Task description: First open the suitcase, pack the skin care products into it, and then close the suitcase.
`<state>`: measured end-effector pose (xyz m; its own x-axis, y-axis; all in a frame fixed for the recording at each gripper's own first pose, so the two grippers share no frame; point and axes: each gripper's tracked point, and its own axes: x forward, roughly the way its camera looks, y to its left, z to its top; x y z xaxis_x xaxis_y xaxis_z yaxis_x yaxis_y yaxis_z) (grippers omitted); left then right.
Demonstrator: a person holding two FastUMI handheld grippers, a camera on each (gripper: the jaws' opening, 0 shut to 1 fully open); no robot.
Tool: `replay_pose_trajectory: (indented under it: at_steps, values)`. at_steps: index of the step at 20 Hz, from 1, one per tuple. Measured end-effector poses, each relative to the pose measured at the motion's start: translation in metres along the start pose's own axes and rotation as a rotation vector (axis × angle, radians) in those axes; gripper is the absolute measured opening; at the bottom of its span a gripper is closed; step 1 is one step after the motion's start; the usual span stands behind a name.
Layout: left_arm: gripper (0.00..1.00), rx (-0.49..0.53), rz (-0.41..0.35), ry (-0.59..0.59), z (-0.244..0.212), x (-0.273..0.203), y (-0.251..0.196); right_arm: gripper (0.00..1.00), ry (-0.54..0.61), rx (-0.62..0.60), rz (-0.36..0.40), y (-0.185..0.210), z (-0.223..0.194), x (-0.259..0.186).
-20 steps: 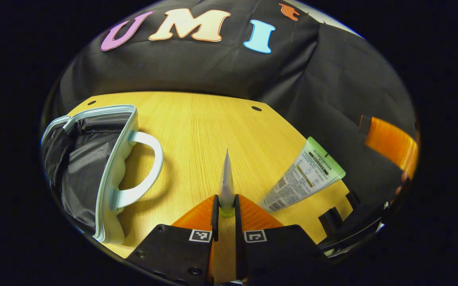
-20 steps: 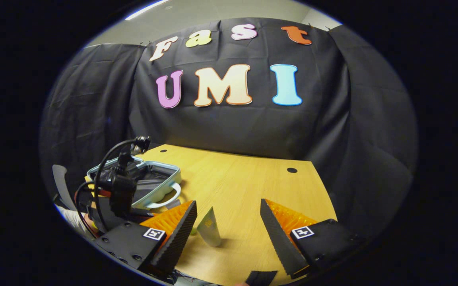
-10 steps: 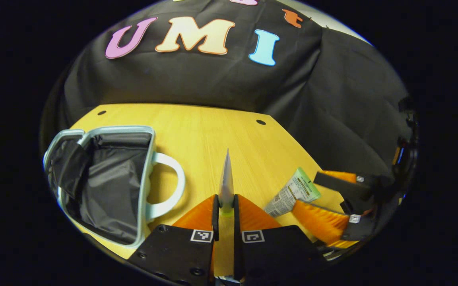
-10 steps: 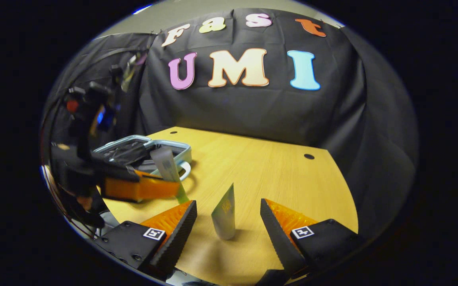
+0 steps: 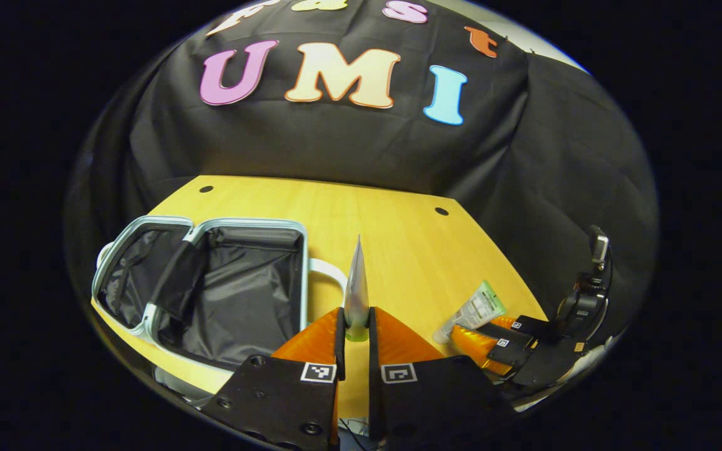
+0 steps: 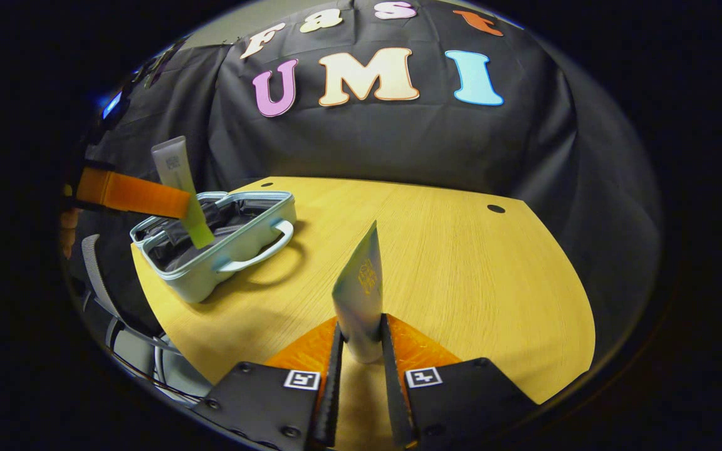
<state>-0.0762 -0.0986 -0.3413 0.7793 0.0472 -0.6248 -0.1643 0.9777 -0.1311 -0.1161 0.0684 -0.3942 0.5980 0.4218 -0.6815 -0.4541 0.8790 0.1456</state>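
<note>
While open, suitcase (image 5: 210,294) shows dark lining.

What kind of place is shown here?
Probably a small recording booth, not a home: black cloth wall, a bare wooden table, one open suitcase, and hand-held grippers.

A pale blue suitcase (image 5: 235,225) lies open on the desk (image 6: 436,250), dark lining exposed, as two skin care tubes (image 5: 356,282) (image 6: 361,294) are held upright, pinched between gripper fingers.
</note>
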Motion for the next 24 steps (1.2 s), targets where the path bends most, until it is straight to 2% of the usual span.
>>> replay_pose_trajectory:
  at_steps: [1,4,5,7,10,14,18,21,23,24]
  values:
    - [0.12,-0.008,0.022,0.010,-0.002,-0.003,0.009,0.28,0.004,-0.001,0.006,0.002,0.002,0.003]
    - [0.12,0.006,0.082,0.041,-0.002,-0.009,0.042,0.21,0.001,0.017,0.047,0.014,0.023,0.000]
    - [0.12,0.017,0.102,0.060,-0.004,-0.009,0.054,0.24,-0.005,0.027,0.055,0.018,0.031,0.000]
    - [0.12,0.037,0.126,0.092,-0.006,-0.006,0.078,0.24,-0.002,0.051,0.065,0.032,0.050,0.000]
    - [0.12,0.049,0.124,0.157,-0.011,0.001,0.107,0.24,-0.020,0.041,0.085,0.064,0.085,0.003]
    - [0.12,0.068,0.116,0.235,-0.022,0.012,0.141,0.24,-0.008,0.098,0.175,0.130,0.113,0.008]
    - [0.12,0.073,0.091,0.303,-0.046,0.026,0.163,0.24,0.063,0.117,0.251,0.188,0.116,0.021]
    - [0.12,0.042,0.080,0.349,-0.064,0.037,0.178,0.24,0.117,0.083,0.296,0.224,0.107,0.032]
    - [0.18,0.025,0.060,0.331,-0.059,0.040,0.183,0.24,0.159,0.082,0.323,0.246,0.097,0.038]
    - [0.27,0.013,0.037,0.317,-0.054,0.040,0.182,0.24,0.182,0.078,0.334,0.256,0.092,0.042]
